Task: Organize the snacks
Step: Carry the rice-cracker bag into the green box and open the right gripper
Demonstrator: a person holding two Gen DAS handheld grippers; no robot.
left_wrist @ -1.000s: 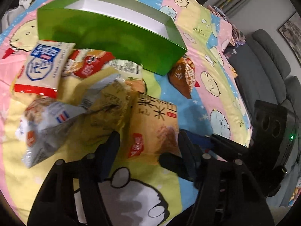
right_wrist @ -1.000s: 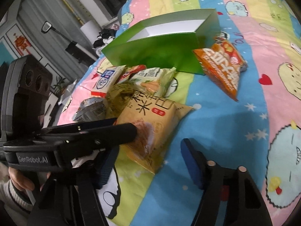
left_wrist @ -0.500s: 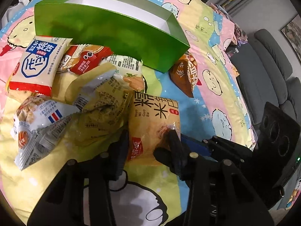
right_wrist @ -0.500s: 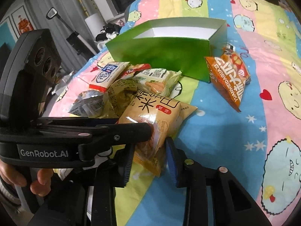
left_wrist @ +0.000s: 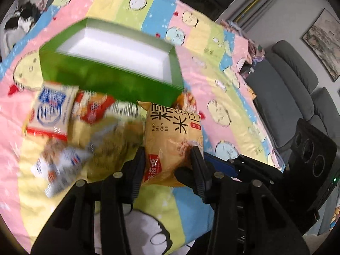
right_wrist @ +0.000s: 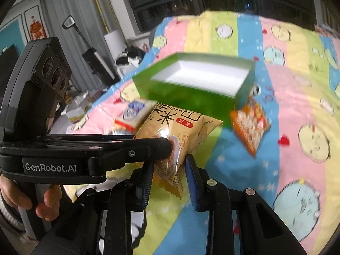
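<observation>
A tan snack bag [left_wrist: 172, 140] with large black characters hangs above the quilt, gripped at its near end by both grippers. My left gripper [left_wrist: 169, 159] is shut on it, one pad on each side. My right gripper [right_wrist: 169, 167] is shut on the same tan bag [right_wrist: 180, 131] at its lower corner, just beside the left one's finger [right_wrist: 148, 148]. Behind it stands an open green box [left_wrist: 110, 78] with a white inside, empty as far as I see. The green box [right_wrist: 191, 93] also shows in the right wrist view.
Several loose snack packs lie on the quilt left of the box: a blue-and-white pack [left_wrist: 53, 110], a red pack [left_wrist: 93, 108], a crumpled silver pack [left_wrist: 61, 165]. An orange pack [right_wrist: 250, 127] lies at the box's right corner. A grey sofa [left_wrist: 297, 80] stands beyond. A hand [right_wrist: 25, 197] holds the left gripper.
Both grippers closed on the tan bag's near end, then rose with it off the quilt. The other packs stayed in place.
</observation>
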